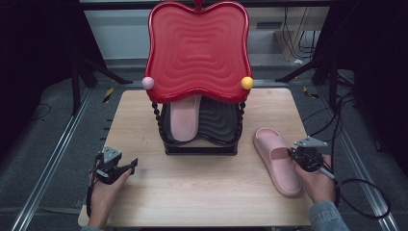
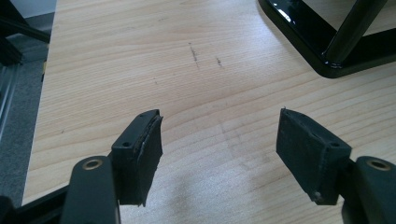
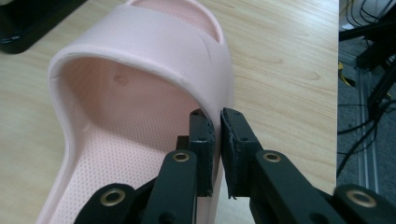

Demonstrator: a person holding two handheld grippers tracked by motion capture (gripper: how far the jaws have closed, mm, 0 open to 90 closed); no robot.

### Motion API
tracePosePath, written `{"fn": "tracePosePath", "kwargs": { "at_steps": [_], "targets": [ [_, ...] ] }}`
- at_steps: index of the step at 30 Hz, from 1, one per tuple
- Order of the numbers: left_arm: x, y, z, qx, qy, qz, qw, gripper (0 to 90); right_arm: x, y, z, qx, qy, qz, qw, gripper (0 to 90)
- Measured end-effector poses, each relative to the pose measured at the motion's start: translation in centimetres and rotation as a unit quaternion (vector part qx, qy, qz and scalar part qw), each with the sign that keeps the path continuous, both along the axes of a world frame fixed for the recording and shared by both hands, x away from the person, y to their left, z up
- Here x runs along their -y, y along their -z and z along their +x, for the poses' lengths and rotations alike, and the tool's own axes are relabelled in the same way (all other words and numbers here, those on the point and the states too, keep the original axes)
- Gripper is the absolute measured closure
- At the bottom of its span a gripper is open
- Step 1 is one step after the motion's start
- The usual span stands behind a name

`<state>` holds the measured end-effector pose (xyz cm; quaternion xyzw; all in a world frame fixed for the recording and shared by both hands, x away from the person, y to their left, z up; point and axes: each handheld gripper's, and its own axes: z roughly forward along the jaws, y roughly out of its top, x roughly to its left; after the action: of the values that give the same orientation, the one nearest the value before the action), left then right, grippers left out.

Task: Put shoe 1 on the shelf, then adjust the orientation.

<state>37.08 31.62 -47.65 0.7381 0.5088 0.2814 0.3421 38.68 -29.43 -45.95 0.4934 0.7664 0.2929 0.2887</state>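
On the table (image 1: 202,187), right gripper (image 3: 217,135) jaws pinch the slipper (image 3: 154,84) strap's edge.

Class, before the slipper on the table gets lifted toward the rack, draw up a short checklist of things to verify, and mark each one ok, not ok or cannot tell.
1. Right hand-held gripper pinches the side wall of the loose pink slipper: ok.
2. Grip firm enough to lift: cannot tell.
3. Free space on the rack's lower shelf beside the shelved slipper: ok.
4. Left hand-held gripper open, holding nothing, over bare table: ok.
5. Left hand-held gripper away from the slipper's route to the shelf: ok.
6. Room under the red top tray for the slipper to pass: cannot tell.
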Motion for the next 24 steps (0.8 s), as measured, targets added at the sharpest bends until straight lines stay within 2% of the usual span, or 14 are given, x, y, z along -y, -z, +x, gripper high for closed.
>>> {"fn": "tracePosePath", "kwargs": {
  "at_steps": [7, 10, 14, 19, 24],
  "targets": [
    [0.0, 0.5, -0.2, -0.004, -0.002, 0.003, 1.0000, 30.9, 0.4, -1.3, -3.6, 0.008, -0.027, 0.018, 0.9994, 83.8],
    [0.0, 0.7, -0.2, -0.005, -0.003, 0.004, 1.0000, 30.9, 0.2, -2.0, -5.2, 0.015, -0.051, 0.024, 0.9983, 84.2],
    [-0.1, 0.8, -0.2, -0.007, -0.004, 0.003, 1.0000, 30.9, -0.5, -2.5, -6.5, 0.015, -0.078, 0.034, 0.9963, 84.5],
    [-0.2, 0.9, -0.3, -0.008, -0.005, 0.003, 0.9999, 30.9, -2.2, -3.0, -7.3, 0.010, -0.120, 0.037, 0.9920, 84.6],
    [-0.2, 1.0, -0.3, -0.008, -0.005, 0.004, 0.9999, 30.9, -4.7, -3.6, -7.2, 0.008, -0.168, 0.040, 0.9849, 84.6]
  ]
}}
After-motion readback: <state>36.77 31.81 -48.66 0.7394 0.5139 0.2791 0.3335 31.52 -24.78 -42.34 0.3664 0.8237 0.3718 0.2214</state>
